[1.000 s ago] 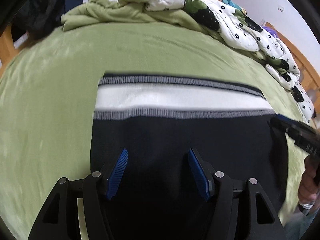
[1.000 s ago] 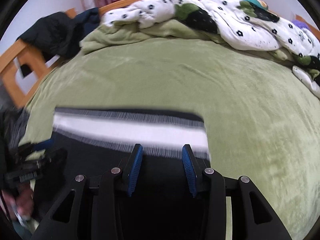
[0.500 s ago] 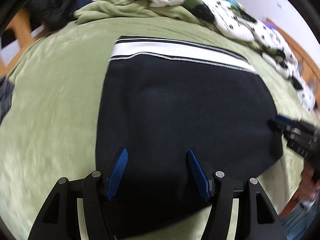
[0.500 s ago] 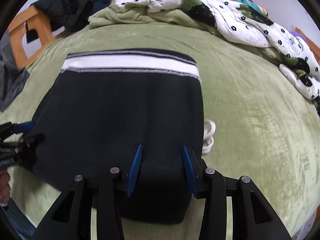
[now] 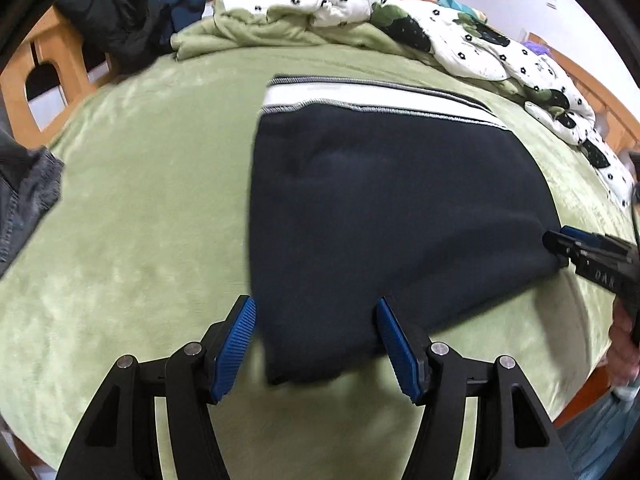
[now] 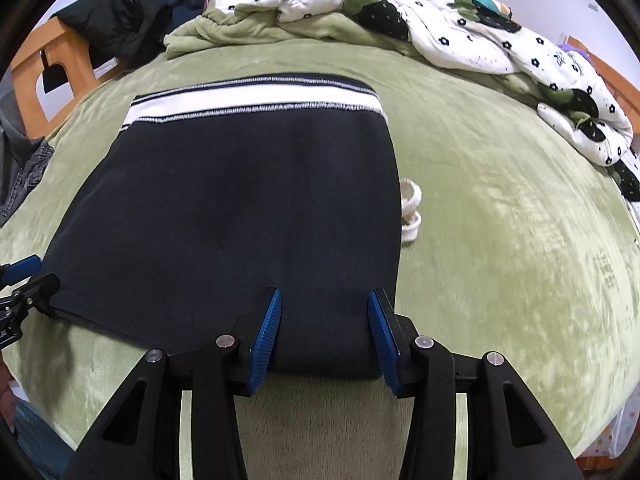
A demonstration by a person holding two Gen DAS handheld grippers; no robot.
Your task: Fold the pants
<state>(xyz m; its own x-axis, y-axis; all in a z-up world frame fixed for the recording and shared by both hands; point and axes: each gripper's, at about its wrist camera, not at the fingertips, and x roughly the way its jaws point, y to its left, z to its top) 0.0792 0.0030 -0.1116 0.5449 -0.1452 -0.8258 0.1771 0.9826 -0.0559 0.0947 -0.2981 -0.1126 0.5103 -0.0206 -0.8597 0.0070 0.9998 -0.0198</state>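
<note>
The dark navy pants (image 5: 392, 208) lie folded flat on the green bed, white striped waistband (image 5: 360, 98) at the far end. They also show in the right wrist view (image 6: 232, 216). My left gripper (image 5: 316, 340) is open, its blue pads either side of the near left corner of the fold, holding nothing. My right gripper (image 6: 324, 332) is open over the near right edge of the pants, empty. The right gripper shows at the right edge of the left wrist view (image 5: 592, 252); the left one shows at the left edge of the right wrist view (image 6: 20, 284).
A green blanket (image 6: 500, 240) covers the bed. A white-and-black flowered quilt (image 6: 480, 40) is heaped along the far and right sides. White drawstring loops (image 6: 412, 212) lie right of the pants. Dark clothes (image 6: 112, 20) hang on the wooden frame; grey fabric (image 5: 24, 196) lies left.
Both grippers have drawn back toward the near edge of the bed. The pants went from filling the views to lying flat with the whole fold visible. Both grippers stayed open.
</note>
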